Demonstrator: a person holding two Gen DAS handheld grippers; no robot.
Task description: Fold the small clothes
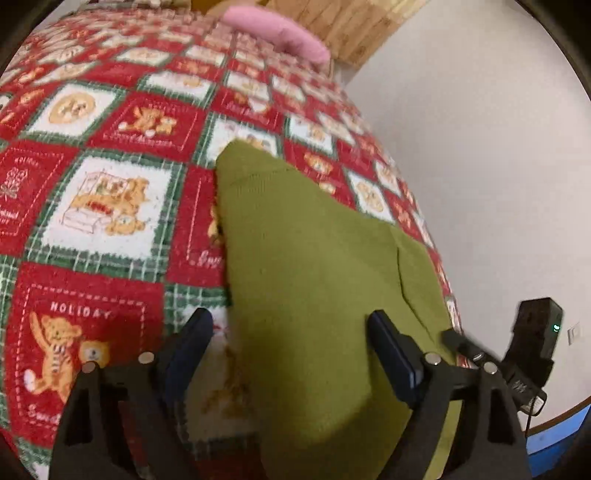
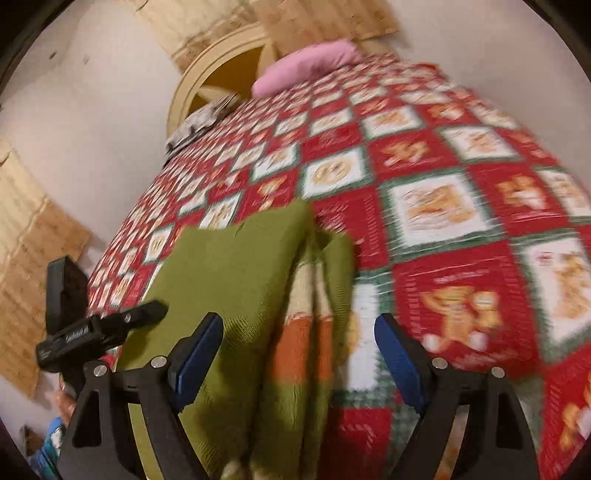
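Right wrist view is pretty blurry, so the folds of the green sweater (image 2: 236, 258) are hard to read; it runs off the bottom edge. It lies on my holiday blanket (image 1: 110, 206). Both my left gripper (image 1: 291, 328) and right gripper (image 2: 299, 332) are spread wide, gripping nothing. Pink pillow (image 2: 306, 64) sits far back.

Folded green knit garment (image 1: 314, 258) on checked holiday-print blanket (image 1: 110, 206) near bed edge; pink pillow (image 1: 280, 33) far behind
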